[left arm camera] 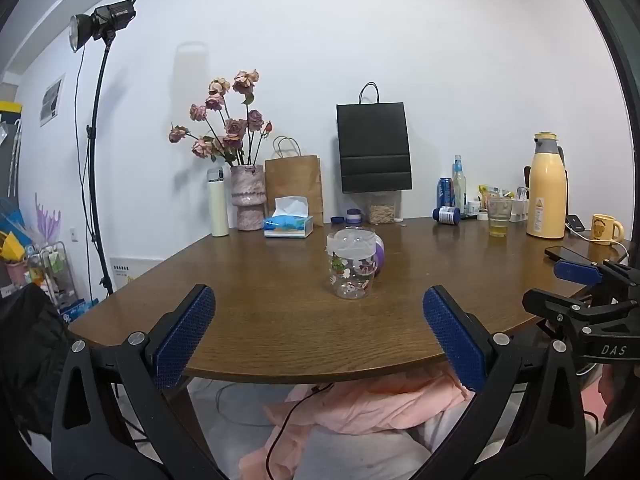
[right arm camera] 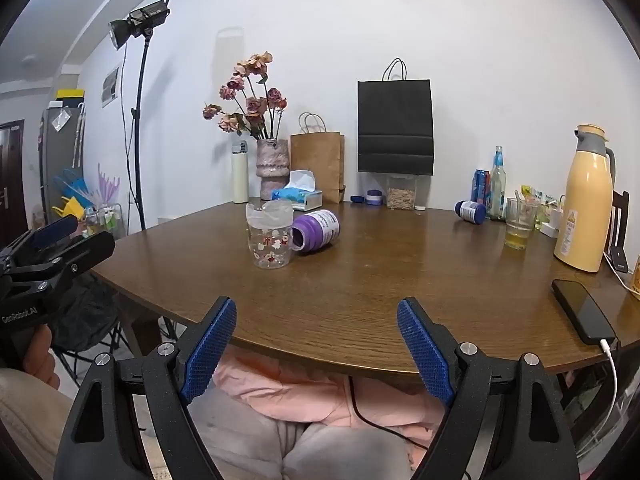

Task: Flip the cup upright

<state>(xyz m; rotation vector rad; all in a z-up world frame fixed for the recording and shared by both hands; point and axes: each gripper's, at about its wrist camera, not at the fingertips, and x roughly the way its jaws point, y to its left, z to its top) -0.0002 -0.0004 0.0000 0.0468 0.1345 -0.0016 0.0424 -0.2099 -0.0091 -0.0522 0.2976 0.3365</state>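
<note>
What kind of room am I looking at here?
Probably a home dining room doubling as a filming spot: a wooden table holds a vase of dried roses and a yellow thermos jug, with a studio light beside it.

Cup (right arm camera: 270, 236) stands on table (right arm camera: 400, 300), bottle (right arm camera: 316, 231) apparently touching.

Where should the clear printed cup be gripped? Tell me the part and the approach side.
Probably grip the clear cup across its printed middle wall, below the whitish band, coming from the near side with the left gripper, which faces it. It stands on end, and the purple bottle lies close at its far right.
</note>
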